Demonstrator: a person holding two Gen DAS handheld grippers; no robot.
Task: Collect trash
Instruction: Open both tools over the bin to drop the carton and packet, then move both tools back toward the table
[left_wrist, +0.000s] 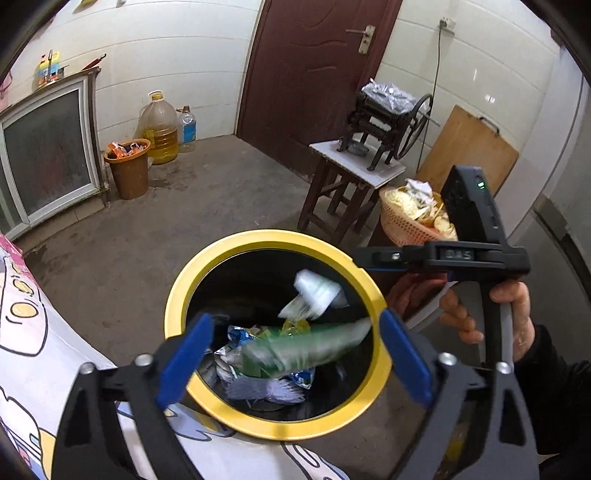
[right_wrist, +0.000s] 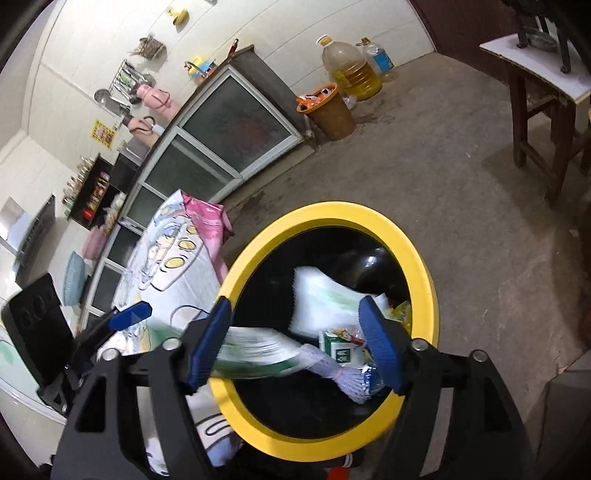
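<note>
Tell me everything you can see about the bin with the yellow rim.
The bin is round, with a wide, glossy yellow plastic rim and a black inside. It stands upright on the concrete floor, beside a printed cloth. It is open, without a lid, and partly filled with wrappers, a white bag and a blurred green-white packet. No jaws touch it.

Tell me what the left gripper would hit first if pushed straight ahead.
Probably the blurred green-and-white wrapper between the open left gripper fingers, then the trash in the yellow-rimmed bin. Depth is uncertain.
</note>
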